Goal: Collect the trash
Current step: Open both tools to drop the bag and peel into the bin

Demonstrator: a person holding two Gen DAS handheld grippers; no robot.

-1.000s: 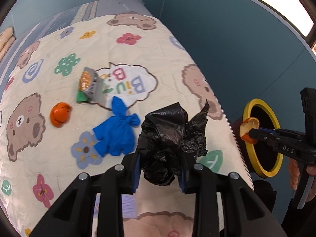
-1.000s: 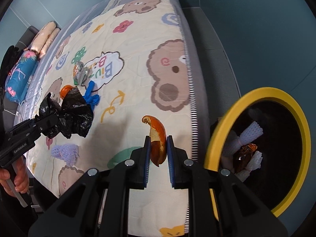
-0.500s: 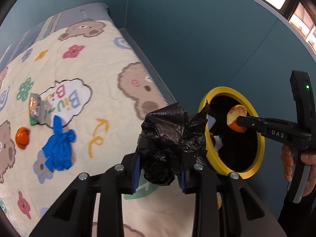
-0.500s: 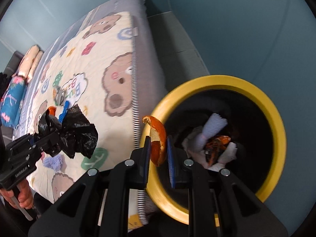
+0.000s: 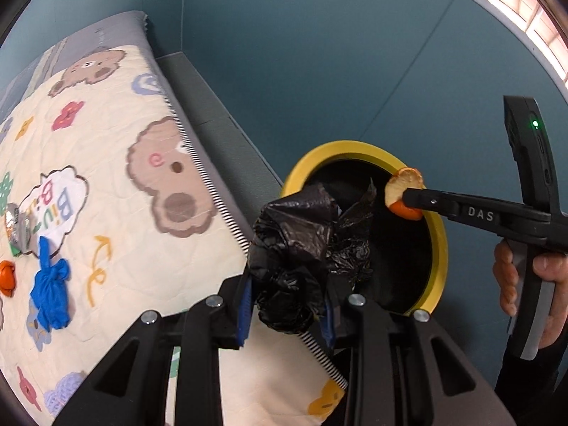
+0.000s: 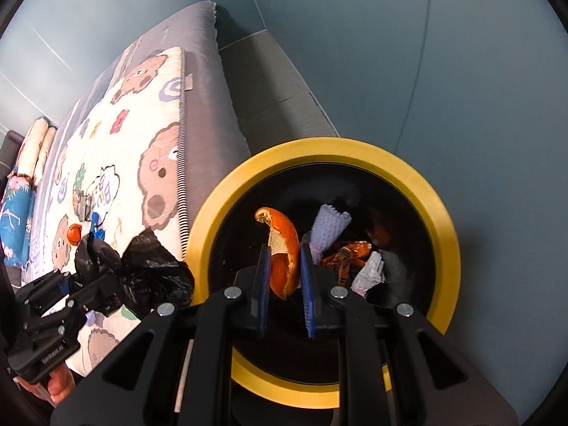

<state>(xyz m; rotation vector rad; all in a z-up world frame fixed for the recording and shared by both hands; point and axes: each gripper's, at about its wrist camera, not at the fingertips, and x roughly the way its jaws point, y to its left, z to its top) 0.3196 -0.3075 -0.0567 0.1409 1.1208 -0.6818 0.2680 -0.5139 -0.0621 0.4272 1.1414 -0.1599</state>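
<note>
My left gripper [image 5: 287, 305] is shut on a crumpled black plastic bag [image 5: 301, 248] and holds it at the near rim of the yellow-rimmed bin [image 5: 438, 241]. My right gripper [image 6: 284, 277] is shut on an orange peel [image 6: 282, 248] and holds it over the bin's opening [image 6: 440, 206]. The peel also shows in the left wrist view [image 5: 404, 191]. The bag also shows in the right wrist view [image 6: 142, 269]. White foam netting [image 6: 328, 223] and other scraps lie inside the bin.
On the bear-print quilt [image 5: 117, 213] lie a blue glove [image 5: 49, 294], an orange peel [image 5: 7, 278] and a snack wrapper [image 5: 19, 230]. The bin stands on the floor beside the bed's grey edge [image 6: 216, 113]. A teal wall stands behind.
Both grippers have swung from the bed toward the bin. The peel has gone from beside the rim to above the opening. The bag has come up to the rim.
</note>
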